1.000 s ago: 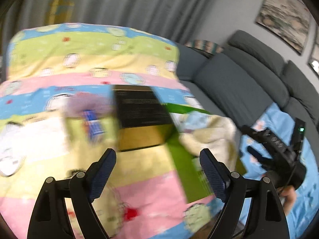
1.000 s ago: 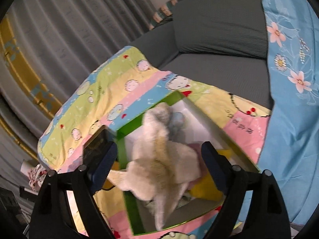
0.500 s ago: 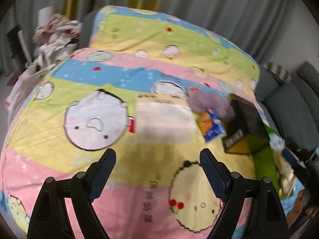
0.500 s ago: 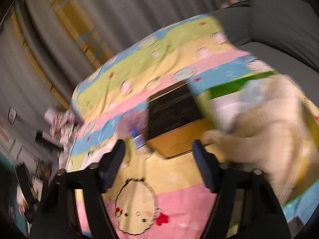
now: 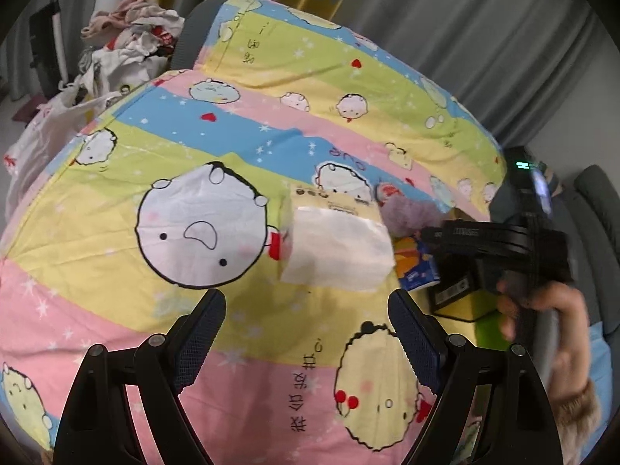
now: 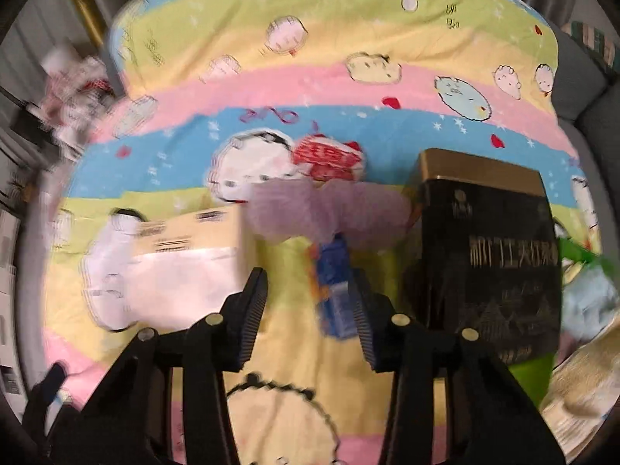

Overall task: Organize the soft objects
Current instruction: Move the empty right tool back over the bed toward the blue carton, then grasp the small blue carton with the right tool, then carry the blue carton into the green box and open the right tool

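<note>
Swung away from the green box, the right gripper [image 6: 308,302] is now poised over the blue packet [image 6: 333,290], jaws closing but nothing gripped, while the left gripper [image 5: 306,329] is held wide open and empty before the tissue pack [image 5: 337,252], seemingly next to be sorted.

Bedspread: you see a cartoon-printed cover [image 5: 116,310] striped pink, yellow, blue and green.
Curtains: grey folds [image 5: 484,38] hang behind it.
Clothes heap: a crumpled pile [image 5: 128,38] sits at your far left, above a white plastic bag [image 5: 42,131].
Sofa: grey cushions [image 5: 596,201] show at your right edge.
</note>
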The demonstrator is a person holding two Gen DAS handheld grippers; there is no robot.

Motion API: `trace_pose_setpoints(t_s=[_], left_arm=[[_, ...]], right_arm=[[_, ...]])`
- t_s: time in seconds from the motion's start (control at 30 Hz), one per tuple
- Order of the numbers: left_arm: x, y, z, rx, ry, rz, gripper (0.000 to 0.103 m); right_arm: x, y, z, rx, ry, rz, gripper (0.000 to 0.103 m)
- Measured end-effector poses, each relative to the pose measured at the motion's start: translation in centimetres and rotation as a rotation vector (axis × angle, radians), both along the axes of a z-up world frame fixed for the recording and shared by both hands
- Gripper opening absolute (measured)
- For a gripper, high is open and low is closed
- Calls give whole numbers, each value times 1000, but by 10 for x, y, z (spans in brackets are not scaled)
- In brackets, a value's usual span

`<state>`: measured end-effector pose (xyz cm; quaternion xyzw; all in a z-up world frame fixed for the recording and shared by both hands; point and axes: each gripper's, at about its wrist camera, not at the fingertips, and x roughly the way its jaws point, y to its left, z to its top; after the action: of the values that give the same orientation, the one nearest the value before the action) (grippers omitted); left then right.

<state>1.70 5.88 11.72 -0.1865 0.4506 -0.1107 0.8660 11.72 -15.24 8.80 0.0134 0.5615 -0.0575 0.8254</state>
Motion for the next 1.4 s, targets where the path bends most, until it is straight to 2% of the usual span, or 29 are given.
trace_pose_setpoints(t_s=[0.1, 0.27, 0.33, 0.4, 0.57, 0.8, 0.93, 1.0, 1.1, 1.17, 1.27, 1.4], left_arm=[[1, 1, -1, 1, 10, -1, 86], [3, 0, -2, -8, 19, -11, 86], [3, 0, -2, -3, 18, -16, 86], [2, -2, -1, 3, 16, -20, 86], [1, -8, -1, 11, 12, -36, 86], [-2, -17, -1, 50, 1, -60, 86], [-4, -24, -2, 84, -11, -67, 86], [-5, -27, -2, 93, -15, -83, 86], [-6, -33, -5, 108, -6, -94, 86], [-5, -39, -10, 120, 10, -110, 86], [-5, -48, -17, 115, 36, -137, 86], [-8, -60, -25, 117, 66, -176, 86]], right_arm=[[14, 3, -11, -72, 40, 9, 41], [26, -1, -23, -61, 85, 5, 41], [26, 1, -28, -88, 86, 2, 42], [22, -2, -30, -120, 70, -7, 31], [7, 4, -25, -110, 11, 44, 24], [-25, -4, 2, 39, -74, 32, 23], [-66, -2, 22, 128, -141, 78, 23], [-92, 0, 24, 220, -167, 106, 24], [-122, 5, 13, 352, -172, 132, 24], [-133, 9, 1, 403, -166, 136, 24], [-143, 22, -23, 410, -131, 157, 24], [-140, 13, -38, 410, -136, 81, 28]])
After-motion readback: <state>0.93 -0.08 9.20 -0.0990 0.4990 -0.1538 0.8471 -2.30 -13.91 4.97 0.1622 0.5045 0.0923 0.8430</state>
